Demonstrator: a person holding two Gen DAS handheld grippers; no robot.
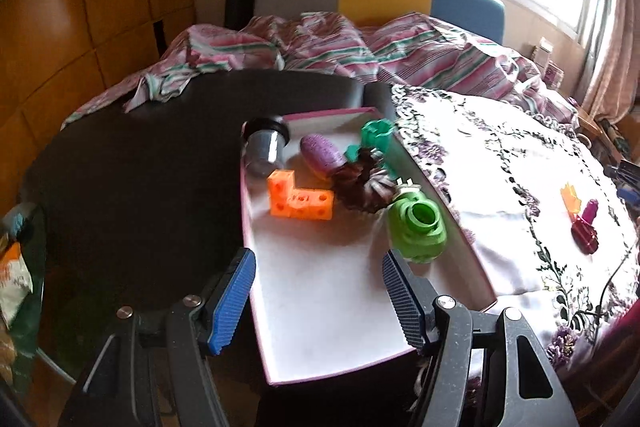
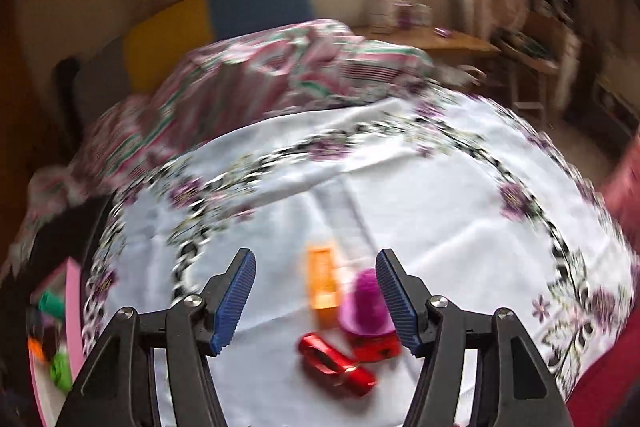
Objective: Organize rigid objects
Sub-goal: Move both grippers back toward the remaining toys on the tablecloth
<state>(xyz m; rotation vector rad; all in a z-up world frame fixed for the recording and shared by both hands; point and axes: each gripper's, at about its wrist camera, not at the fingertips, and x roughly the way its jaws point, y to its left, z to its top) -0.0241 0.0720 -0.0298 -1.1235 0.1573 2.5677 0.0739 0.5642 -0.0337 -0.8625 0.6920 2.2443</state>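
Observation:
A shallow pink-rimmed box (image 1: 320, 287) lies on a dark table. In it are an orange L-shaped block (image 1: 298, 201), a green round part (image 1: 418, 227), a purple ribbed oval (image 1: 322, 155), a teal part (image 1: 376, 135), a dark frilly ring (image 1: 362, 183) and a grey cylinder with a black cap (image 1: 266, 143). My left gripper (image 1: 318, 299) is open and empty above the box's near end. My right gripper (image 2: 316, 301) is open over the white floral cloth (image 2: 400, 187), just above an orange block (image 2: 322, 281), a magenta part (image 2: 366, 305) and a red part (image 2: 334, 363).
A bed with a striped quilt (image 1: 360, 43) lies behind the table. The orange, magenta and red parts also show on the cloth in the left wrist view (image 1: 582, 219). A wooden desk (image 2: 440, 41) stands at the far right. The box's edge (image 2: 74, 307) shows at the left.

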